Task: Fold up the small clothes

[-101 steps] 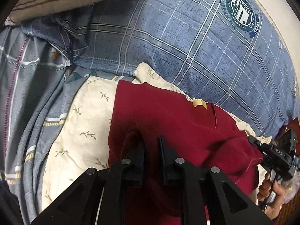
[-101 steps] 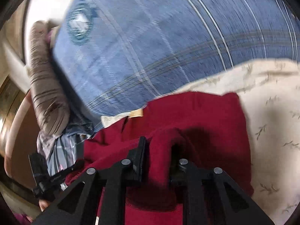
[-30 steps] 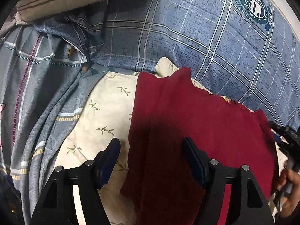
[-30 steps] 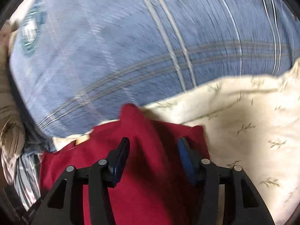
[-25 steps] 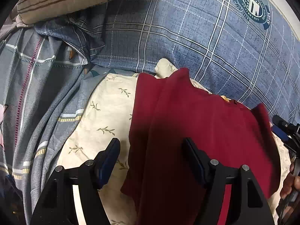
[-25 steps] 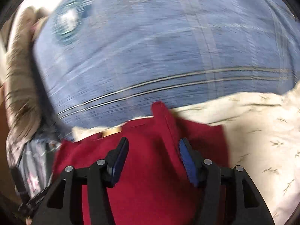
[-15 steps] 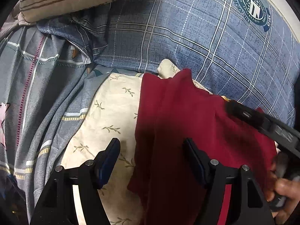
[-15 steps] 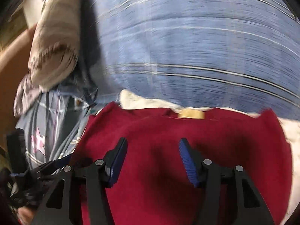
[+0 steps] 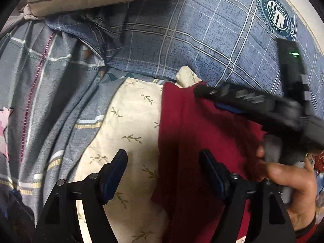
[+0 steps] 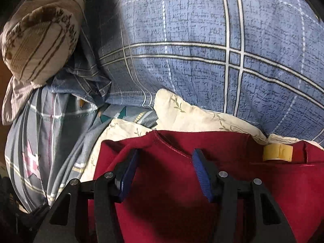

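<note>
The left gripper point(image 9: 163, 166) pointed steeply down, its jaws opening wide with nothing pinched between the pads. The right gripper point(image 10: 164, 168) angled down too, its blue-padded fingers point(image 10: 199, 170) parted, nothing pressed between them. In the left wrist view the right gripper point(image 9: 204, 93) reached across from the right, blurred, its black body slanting up to the left. The right hand point(image 9: 287, 182) was wrapped round its handle, thumb forward, a dark red cuff at the wrist.
</note>
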Available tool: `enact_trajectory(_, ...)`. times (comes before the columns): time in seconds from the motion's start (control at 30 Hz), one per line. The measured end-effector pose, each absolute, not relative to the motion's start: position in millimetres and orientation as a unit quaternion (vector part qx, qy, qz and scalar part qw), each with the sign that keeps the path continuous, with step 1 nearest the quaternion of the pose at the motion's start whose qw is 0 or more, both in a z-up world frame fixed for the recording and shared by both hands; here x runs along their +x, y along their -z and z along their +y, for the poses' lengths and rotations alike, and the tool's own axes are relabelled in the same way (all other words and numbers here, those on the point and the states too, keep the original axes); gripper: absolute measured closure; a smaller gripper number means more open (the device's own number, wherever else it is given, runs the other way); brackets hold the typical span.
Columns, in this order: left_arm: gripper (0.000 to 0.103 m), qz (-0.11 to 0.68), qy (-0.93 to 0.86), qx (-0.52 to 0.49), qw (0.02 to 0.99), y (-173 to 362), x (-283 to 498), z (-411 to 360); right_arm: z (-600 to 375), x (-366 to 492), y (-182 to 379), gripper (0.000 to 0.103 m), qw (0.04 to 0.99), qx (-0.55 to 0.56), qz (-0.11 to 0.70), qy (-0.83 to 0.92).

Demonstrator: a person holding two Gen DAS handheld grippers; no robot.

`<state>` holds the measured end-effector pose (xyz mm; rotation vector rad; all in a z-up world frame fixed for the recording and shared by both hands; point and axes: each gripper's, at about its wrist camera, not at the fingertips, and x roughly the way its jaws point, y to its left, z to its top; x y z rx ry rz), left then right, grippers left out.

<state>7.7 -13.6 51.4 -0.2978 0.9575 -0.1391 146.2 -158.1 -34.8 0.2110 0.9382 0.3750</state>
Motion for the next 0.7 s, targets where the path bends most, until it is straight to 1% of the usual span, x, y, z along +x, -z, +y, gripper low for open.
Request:
enact_trajectory(0.13, 0.029, 0.459, 0.060, -0.141, 0.875, -52, 4, -11, -165, 133, 18, 0.043, 0.859, 0.150, 0.439, -0.216)
enact_trajectory(0.2, 0.029, 0.460, 0.060, -0.141, 0.875, -52, 3, -10, -150, 136, 20, 0.042, 0.846, 0.145, 0.454, -0.238)
enact_trajectory(0.27, 0.029, 0.459, 0.059, -0.142, 0.875, -53, 1, -8, -131, 143, 30, 0.045, 0.835, 0.123, 0.477, -0.244)
enact_trajectory(0.3, 0.029, 0.460, 0.058, -0.144, 0.874, -53, 0, -6, -121, 145, 35, 0.053, 0.838, 0.105, 0.482, -0.234)
enact_trajectory(0.33, 0.029, 0.461, 0.056, -0.149, 0.873, -53, 0, -4, -114, 145, 39, 0.071, 0.846, 0.080, 0.477, -0.222)
enact_trajectory(0.4, 0.029, 0.463, 0.054, -0.159, 0.870, -53, 0, 0, -113, 140, 37, 0.090, 0.854, 0.077, 0.456, -0.237)
enact_trajectory(0.47, 0.029, 0.461, 0.052, -0.165, 0.870, -54, 0, 3, -116, 137, 30, 0.094, 0.860, 0.090, 0.437, -0.247)
enact_trajectory(0.5, 0.029, 0.461, 0.052, -0.168, 0.870, -54, 1, 3, -119, 136, 26, 0.103, 0.860, 0.101, 0.428, -0.257)
enact_trajectory(0.6, 0.029, 0.465, 0.051, -0.165, 0.869, -51, 3, 2, -114, 142, 26, 0.103, 0.858, 0.105, 0.432, -0.259)
enact_trajectory(0.7, 0.029, 0.467, 0.052, -0.170, 0.866, -50, 4, 3, -107, 148, 40, 0.103, 0.847, 0.103, 0.461, -0.244)
